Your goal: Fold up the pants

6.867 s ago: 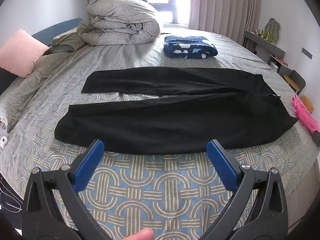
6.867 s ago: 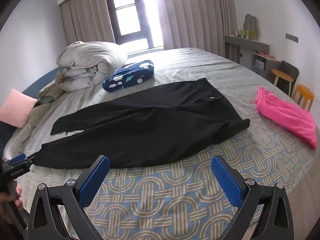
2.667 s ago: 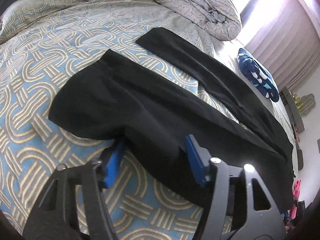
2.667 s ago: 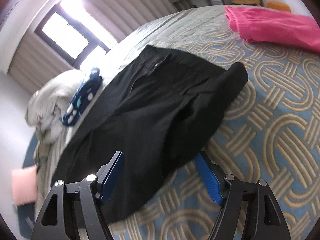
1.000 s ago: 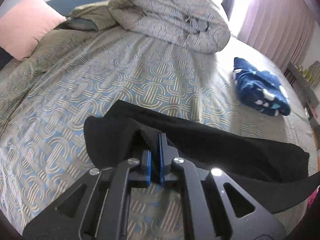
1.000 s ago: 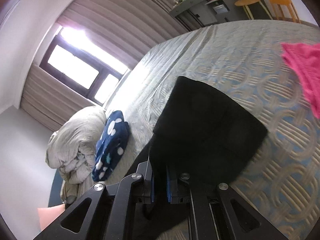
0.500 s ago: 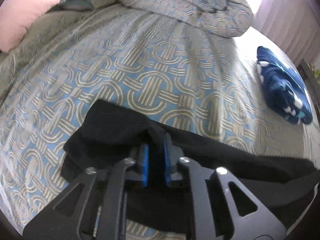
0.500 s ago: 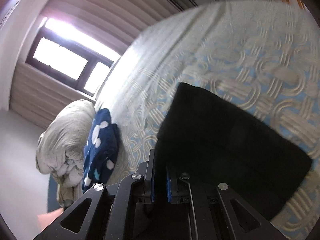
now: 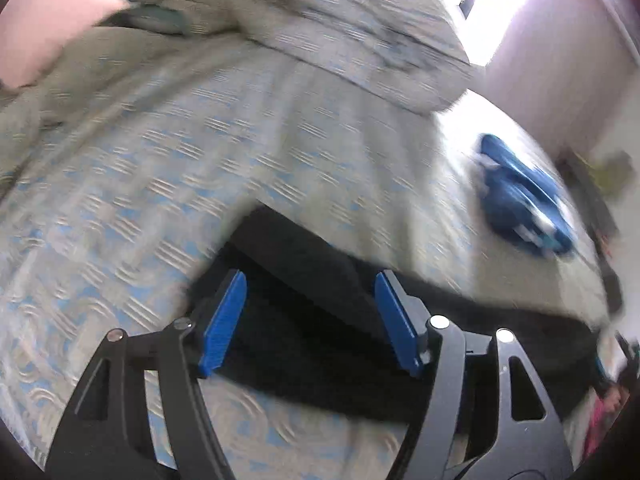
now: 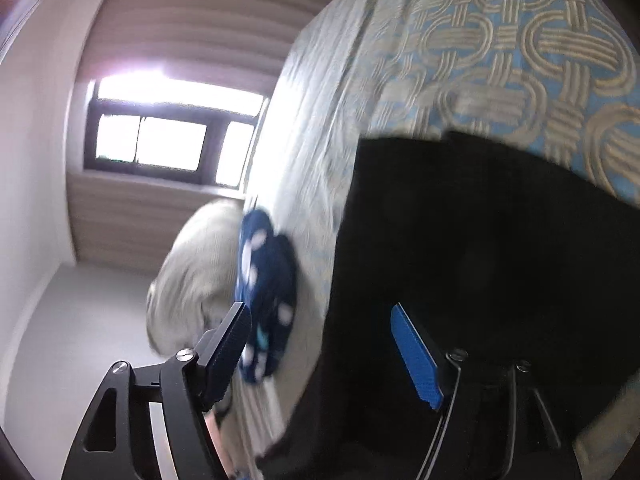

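Observation:
The black pants (image 9: pixel 320 312) lie folded lengthwise, leg on leg, on the patterned bedspread (image 9: pixel 168 184). In the left wrist view my left gripper (image 9: pixel 310 316) hovers over the leg-hem end, its jaws opening, blue pads clear of the cloth below. In the right wrist view the pants (image 10: pixel 500 260) fill the right half as a wide black sheet. My right gripper (image 10: pixel 324 344) is over their left edge, jaws opening, pads apart and pressing on nothing. Both views are motion-blurred.
A rolled grey duvet (image 9: pixel 352 28) and a pink pillow (image 9: pixel 44 20) sit at the head of the bed. A folded navy spotted garment (image 9: pixel 520 204) lies beyond the pants, also in the right wrist view (image 10: pixel 264 292). A bright window (image 10: pixel 168 140) lies behind.
Both grippers were shut on the black cloth a second ago. Both have let go and opened, leaving the near leg laid over the far leg. The views swung.

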